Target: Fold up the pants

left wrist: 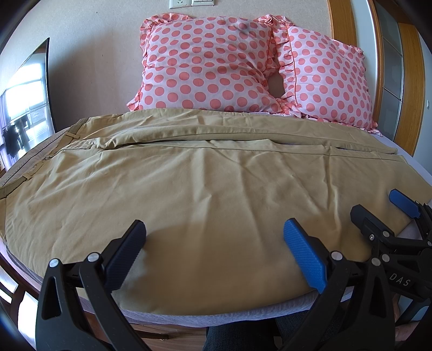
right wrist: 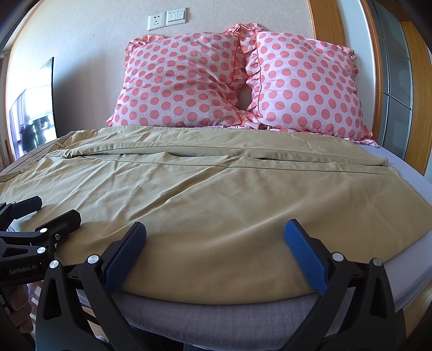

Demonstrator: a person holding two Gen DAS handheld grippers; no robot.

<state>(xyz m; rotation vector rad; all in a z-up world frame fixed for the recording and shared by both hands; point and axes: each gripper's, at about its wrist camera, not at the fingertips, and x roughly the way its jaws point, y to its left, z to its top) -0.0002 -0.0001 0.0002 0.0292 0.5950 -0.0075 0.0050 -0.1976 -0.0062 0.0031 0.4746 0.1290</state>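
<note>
Tan pants (left wrist: 205, 172) lie spread flat across a bed (right wrist: 410, 264), waistband to the left and leg hems to the right, the two legs running side by side with a narrow gap between them. Two pink pillows (right wrist: 243, 81) with coral dots lean against the far wall, just beyond the far leg. Above them sit a socket and a switch plate (right wrist: 167, 17). A dark screen (left wrist: 27, 102) at the far left reflects a bright window; a wood-framed door (right wrist: 397, 89) stands at the right. The left gripper (left wrist: 214, 237) hovers at the near edge of the near leg, its fingers spread wide and holding nothing. The right gripper (right wrist: 214, 237) sits just beside it to the right, likewise spread wide and empty, over the same near edge. Grey bedding (right wrist: 216, 318) shows below the fabric.
</note>
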